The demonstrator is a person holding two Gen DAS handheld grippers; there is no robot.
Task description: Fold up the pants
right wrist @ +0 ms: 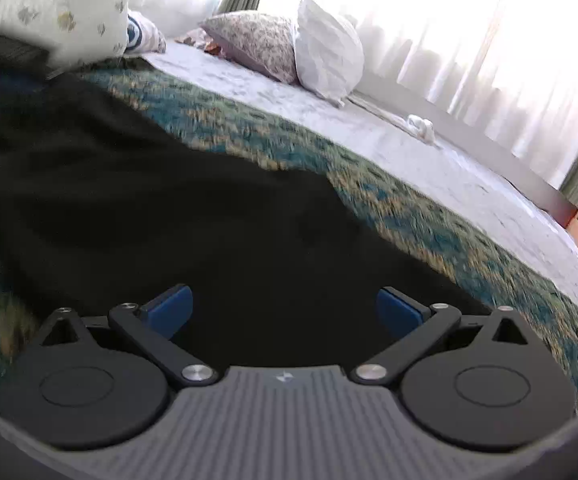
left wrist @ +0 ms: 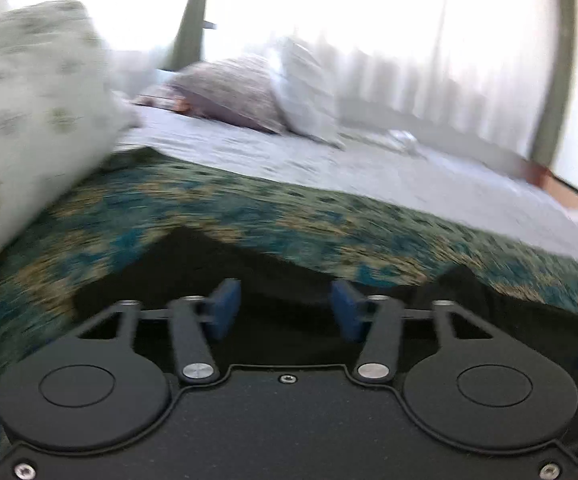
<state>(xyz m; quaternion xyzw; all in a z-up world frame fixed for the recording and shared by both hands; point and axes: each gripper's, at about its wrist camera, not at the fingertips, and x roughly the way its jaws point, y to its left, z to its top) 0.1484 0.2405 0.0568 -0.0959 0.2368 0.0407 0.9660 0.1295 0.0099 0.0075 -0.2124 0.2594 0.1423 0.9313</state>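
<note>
Right tongs (right wrist: pixel 284 312) sat nearest the lens, blue pads spread wide, nothing pinched; black pants (right wrist: pixel 137 200) lay directly under and ahead of them, spreading off to their left. Left tongs (left wrist: pixel 285 312) were partly spread, gap clear between the pads, no cloth clamped that I could see; the pants (left wrist: pixel 289 332) showed as a dark band right below and just past the tips.

Handling, my read: soft, light, limp fabric, no stiffness, will sag and drag when lifted. Probably grips fine on the pads, but a single layer could slip out. Best hold looked like an edge or corner, one per tong, pinching through all layers.

Beyond the tongs, a teal and gold patterned bedspread (right wrist: pixel 429 216) carried the pants, then a pale sheet (right wrist: pixel 429 148), with pillows (right wrist: pixel 325 52) well beyond.

Hard to tell: both views blurred. Pants were one black mass, so waistband, legs and fold lines were unreadable. Near edge was hidden under the tong bodies, left end cut off in the right view.
</note>
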